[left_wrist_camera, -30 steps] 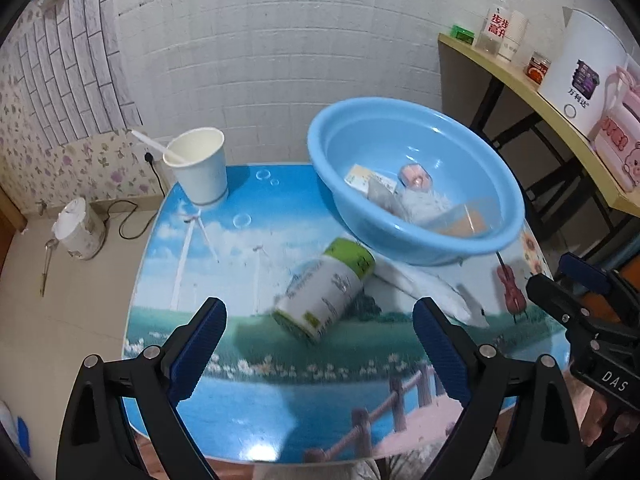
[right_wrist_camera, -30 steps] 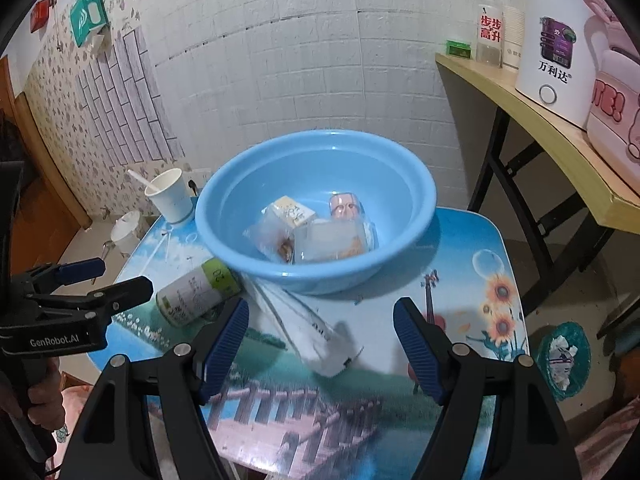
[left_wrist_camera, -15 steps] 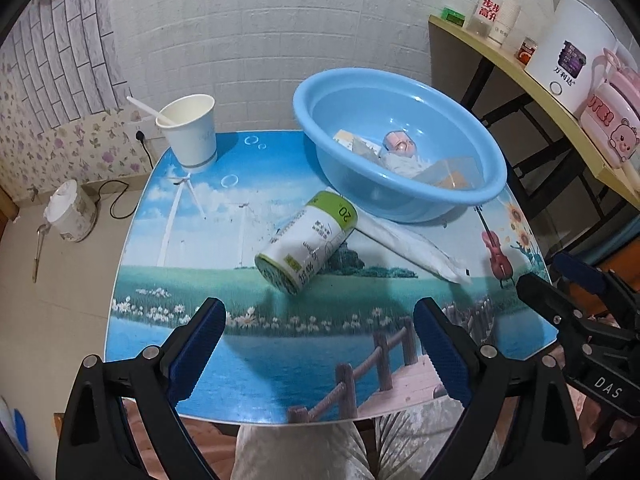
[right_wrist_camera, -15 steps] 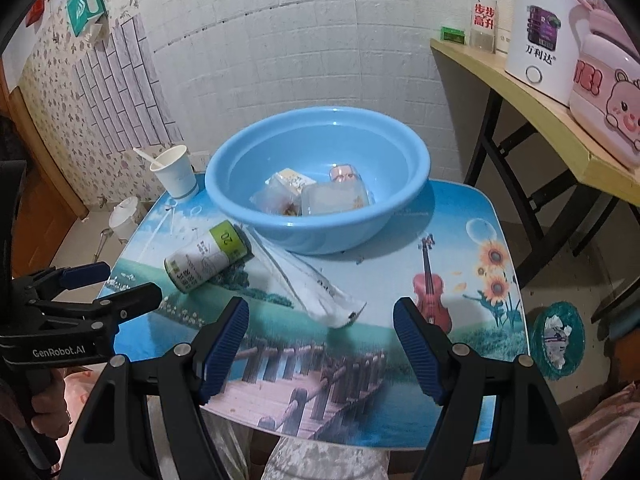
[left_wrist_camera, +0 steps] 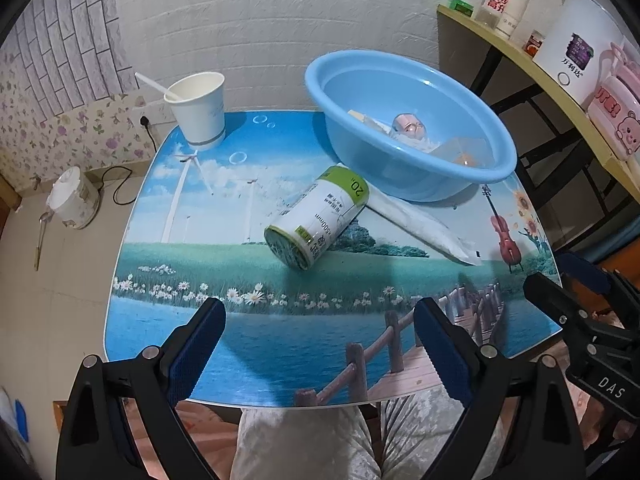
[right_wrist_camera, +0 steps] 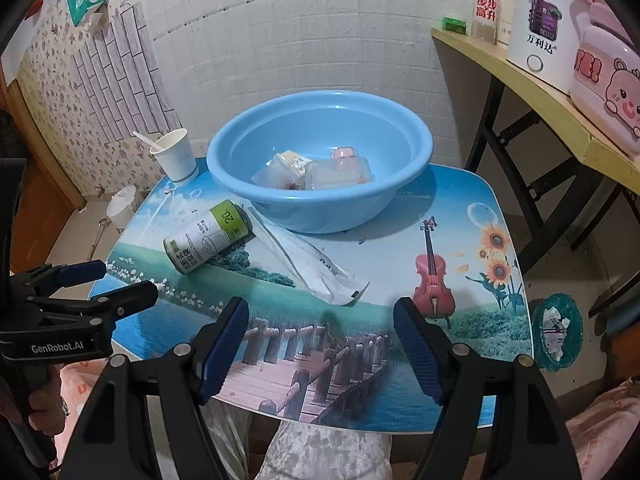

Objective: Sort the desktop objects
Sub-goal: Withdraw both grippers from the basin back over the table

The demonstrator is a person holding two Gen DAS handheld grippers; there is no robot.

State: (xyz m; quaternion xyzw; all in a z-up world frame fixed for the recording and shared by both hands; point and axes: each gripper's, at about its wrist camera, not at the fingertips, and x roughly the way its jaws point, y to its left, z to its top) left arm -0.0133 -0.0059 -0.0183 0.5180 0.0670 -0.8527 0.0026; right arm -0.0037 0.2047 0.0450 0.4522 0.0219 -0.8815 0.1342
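A white and green can (left_wrist_camera: 318,222) (right_wrist_camera: 208,237) lies on its side mid-table, next to a flat white packet (left_wrist_camera: 424,226) (right_wrist_camera: 310,262). Behind them stands a blue basin (left_wrist_camera: 408,178) (right_wrist_camera: 320,208) holding several small wrapped items. A white paper cup (left_wrist_camera: 200,110) (right_wrist_camera: 174,156) with a spoon in it stands at the far left corner. My left gripper (left_wrist_camera: 320,320) (right_wrist_camera: 104,280) hangs open over the table's near edge, nothing between its fingers. My right gripper (right_wrist_camera: 320,320) is open too, empty, over the near edge short of the packet.
The picture-printed table (left_wrist_camera: 248,340) (right_wrist_camera: 460,208) sits against a white tiled wall. A wooden shelf (right_wrist_camera: 520,80) on the right carries a white appliance, a pink container and bottles. A white pot (left_wrist_camera: 74,200) stands on the floor at left. A person's lap shows below the table edge.
Both grippers have drawn back toward the table's near edge, so the can, packet and basin appear farther away. Both stay open and empty.
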